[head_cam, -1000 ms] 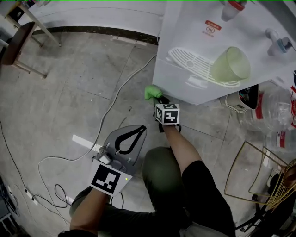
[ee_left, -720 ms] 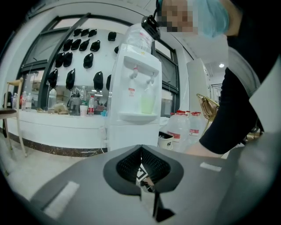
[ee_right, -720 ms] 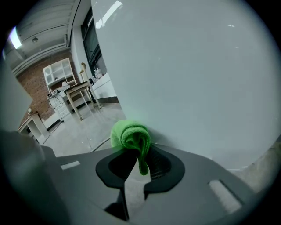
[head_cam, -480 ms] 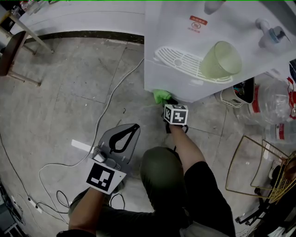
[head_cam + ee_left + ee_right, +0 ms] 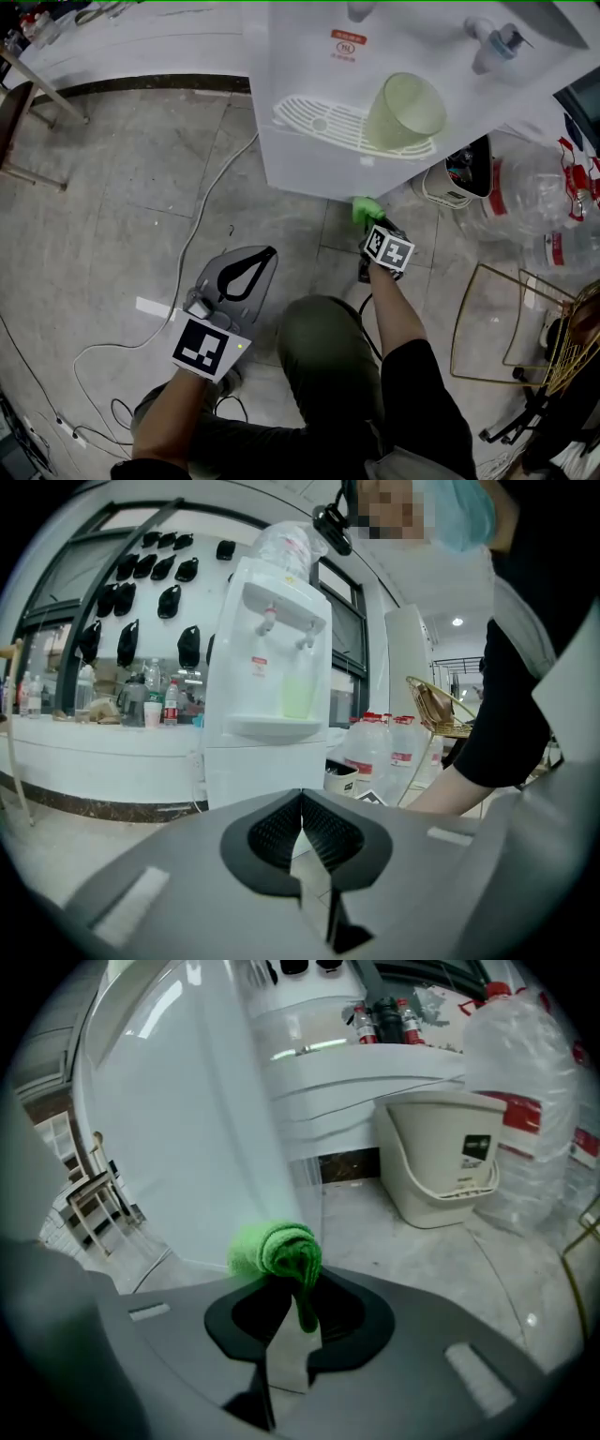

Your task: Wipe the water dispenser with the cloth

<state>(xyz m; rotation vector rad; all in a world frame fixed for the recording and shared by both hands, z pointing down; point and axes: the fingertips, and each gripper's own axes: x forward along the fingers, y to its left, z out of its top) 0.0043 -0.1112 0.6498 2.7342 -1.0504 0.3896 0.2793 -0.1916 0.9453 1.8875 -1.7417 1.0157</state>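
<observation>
Left tongs [image 5: 268, 251]: held low over the floor, well to the left of the work, jaws brought together tip to tip with nothing between them [image 5: 301, 806]. White cable [image 5: 201, 236]: lies on the grey floor just left of and ahead of my left tongs. Water dispenser [image 5: 300, 56]: white, upright, ahead of both tongs; seen whole from my left tongs [image 5: 267, 733], and its lower side panel fills the left of my right tongs' view [image 5: 187, 1129]. Green cup [image 5: 405, 111]: stands on the dispenser's white drip tray [image 5: 323, 120], ahead of and above my right tongs. Cloth [image 5: 364, 208]: bright green, bunched into a roll, sticks out past my right tongs' tips [image 5: 277, 1249] and lies against the dispenser's bottom edge near its right corner. Right tongs [image 5: 371, 225]: arm stretched forward, jaws clamped tight on a fold of the cloth [image 5: 304, 1305]. Small white bucket [image 5: 441, 1162]: on the floor to the right of my right tongs. Large clear water bottles [image 5: 539, 192]: just beyond the bucket, further right. Gold wire frame [image 5: 506, 323]: on the floor, right of and behind my right tongs.
</observation>
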